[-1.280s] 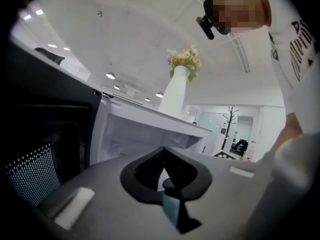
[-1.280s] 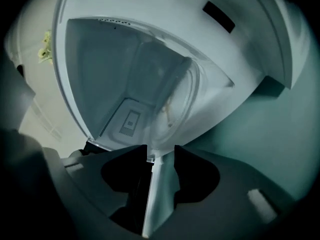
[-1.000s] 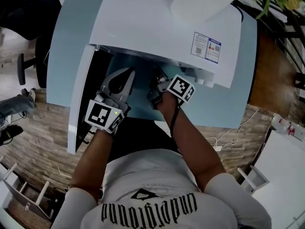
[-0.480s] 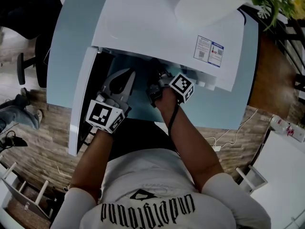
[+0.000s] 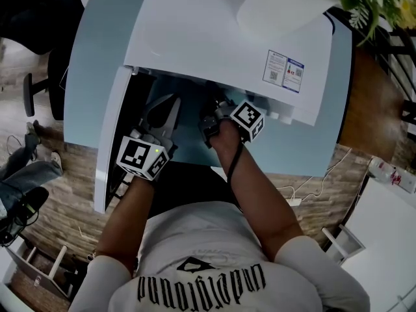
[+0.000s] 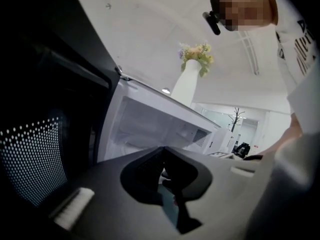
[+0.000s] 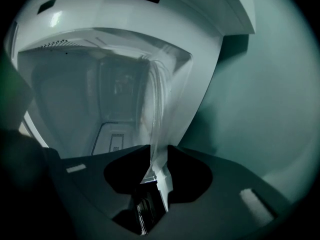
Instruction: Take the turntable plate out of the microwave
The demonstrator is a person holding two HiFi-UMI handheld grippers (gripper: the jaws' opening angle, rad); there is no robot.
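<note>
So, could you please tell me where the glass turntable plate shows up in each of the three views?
Head view: the glass plate cannot be made out; the microwave top hides the inside.
Left gripper view: it cannot be made out.
Right gripper view: seen edge-on, a clear strip at centre between the right tongs, which have just been closing on it.
Shared landmark: the white microwave, in all three views.

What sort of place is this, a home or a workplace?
Probably an office break area: a white microwave stands on a pale blue table, a vase of flowers sits on it, and glass-walled rooms show behind.
</note>
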